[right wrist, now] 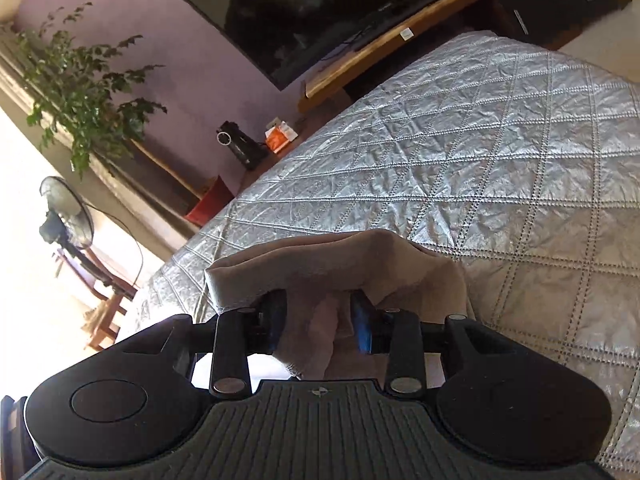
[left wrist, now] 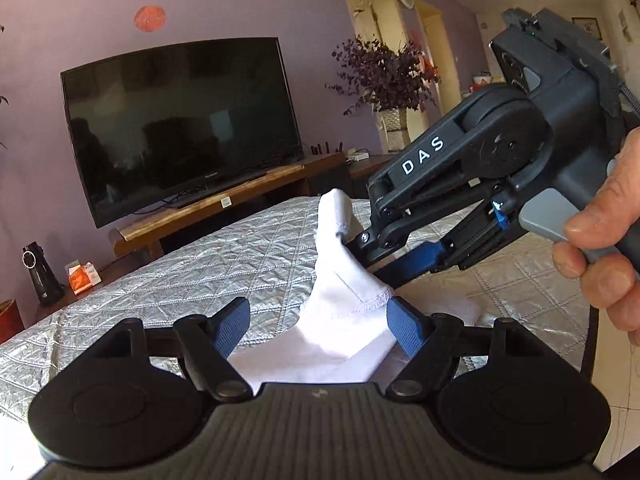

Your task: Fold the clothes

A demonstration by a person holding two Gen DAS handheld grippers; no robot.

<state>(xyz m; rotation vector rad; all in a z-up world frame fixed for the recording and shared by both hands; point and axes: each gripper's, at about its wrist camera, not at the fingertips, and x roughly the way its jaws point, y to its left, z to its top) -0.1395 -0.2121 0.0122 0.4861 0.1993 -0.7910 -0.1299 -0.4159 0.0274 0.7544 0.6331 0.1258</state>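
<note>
Two hand-held grippers work over a bed covered by a silver quilted bedspread (left wrist: pixel 168 268). A white garment (left wrist: pixel 344 280) hangs bunched between them, raised above the bedspread near the camera side of the bed.

In the left wrist view, the left gripper (left wrist: pixel 320 322) sits at the near edge of the picture with its blue pads (left wrist: pixel 404 328) standing wide apart. The white cloth passes through the gap and touches the right pad, while the left pad stands clear of it, so the jaws are open and not clamping. The right gripper (left wrist: pixel 354 246) reaches in from the right side, held by a person's hand (left wrist: pixel 600 248) on its grey trigger. Its tips meet the upper part of the garment, where a fold rises above them.

In the right wrist view, the cloth looks beige in shadow. It drapes over both fingers (right wrist: pixel 362 328) of the right gripper and fills the space between them. The jaws are partly open; whether the pads press the cloth cannot be told.

Far behind the bed, a large dark television (left wrist: pixel 180 120) rests on a long wooden stand (left wrist: pixel 224 204) against a lilac wall. A dark-leaved plant (left wrist: pixel 384 72) stands to the right of it.
</note>
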